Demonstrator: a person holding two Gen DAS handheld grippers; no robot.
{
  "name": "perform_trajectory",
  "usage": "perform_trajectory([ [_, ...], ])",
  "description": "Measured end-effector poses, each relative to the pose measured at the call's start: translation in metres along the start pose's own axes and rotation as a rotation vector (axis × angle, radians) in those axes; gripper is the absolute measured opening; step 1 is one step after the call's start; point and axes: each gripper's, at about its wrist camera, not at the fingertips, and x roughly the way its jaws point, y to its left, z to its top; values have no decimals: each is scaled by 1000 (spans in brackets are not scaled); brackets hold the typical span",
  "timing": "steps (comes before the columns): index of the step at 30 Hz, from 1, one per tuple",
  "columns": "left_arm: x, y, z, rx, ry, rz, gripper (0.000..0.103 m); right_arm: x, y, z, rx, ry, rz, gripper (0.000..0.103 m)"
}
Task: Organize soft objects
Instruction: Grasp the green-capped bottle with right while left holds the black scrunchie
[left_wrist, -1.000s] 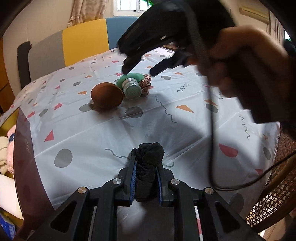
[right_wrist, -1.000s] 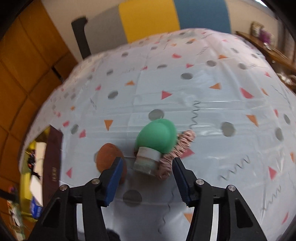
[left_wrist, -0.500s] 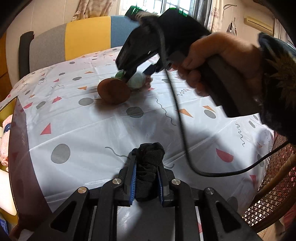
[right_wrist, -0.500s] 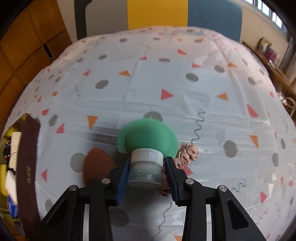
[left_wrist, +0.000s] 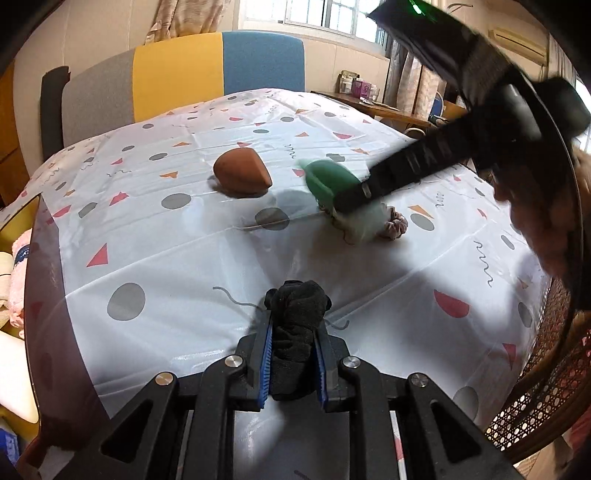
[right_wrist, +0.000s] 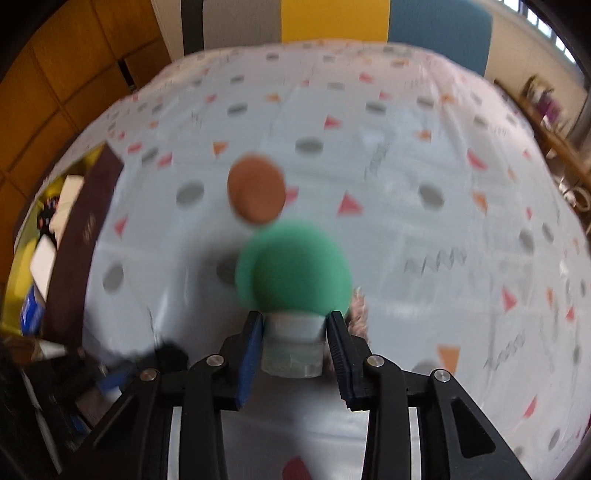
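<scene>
Left wrist view: the left gripper (left_wrist: 293, 354) stays clamped on a black sock (left_wrist: 297, 325) above the patterned tablecloth (left_wrist: 166, 266); the right gripper (left_wrist: 354, 199), previously farther off, now reaches in low from the right, its green mushroom-shaped sponge (left_wrist: 328, 179) pulled away from the brown makeup sponge (left_wrist: 242, 177), a pink scrunchie (left_wrist: 393, 227) beside it.

Right wrist view: blurred; the fingers pinch the sponge's grey base, suggesting it is being moved.

both claws (left_wrist: 293, 354) (right_wrist: 295, 347) clamped on loads.

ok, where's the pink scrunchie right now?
On the tablecloth, right of centre in the left wrist view: the scrunchie lies beside the green-topped jar clamped in the right gripper.
</scene>
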Motion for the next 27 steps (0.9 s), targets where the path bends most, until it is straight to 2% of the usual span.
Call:
perform_trajectory([
  [2, 0, 0, 0, 2, 3, 4, 19, 0, 0, -4, 2, 4, 30, 37],
  [5, 0, 0, 0, 2, 6, 10, 19, -4, -4, -5, 37, 7, 139, 39],
  [7, 0, -1, -1, 4, 7, 15, 19, -3, -9, -7, 89, 15, 278, 76],
  [8, -1, -1, -1, 7, 7, 17, 19, -2, -14, -7, 133, 15, 324, 78],
  [13, -1, 0, -2, 2, 7, 18, 19, -14, -44, -8, 263, -77, 321, 75],
  [14, -1, 0, -2, 1, 7, 18, 19, -12, -47, -8, 283, -70, 332, 75],
  [17, -2, 0, -3, -3, 5, 16, 19, 7, -52, -9, 350, 42, 426, 75],
  [20, -2, 0, -3, -2, 4, 18, 19, 14, -46, -7, 346, 76, 401, 78],
  [22, -2, 0, -4, -2, 2, 20, 19, 13, -51, -4, 372, 48, 387, 89],
  [25, -2, -1, -4, -5, 1, 20, 19, 9, -61, -1, 405, -17, 306, 95],
  [27, -2, -1, -4, -5, 1, 22, 19, 7, -68, -2, 420, -22, 303, 95],
])
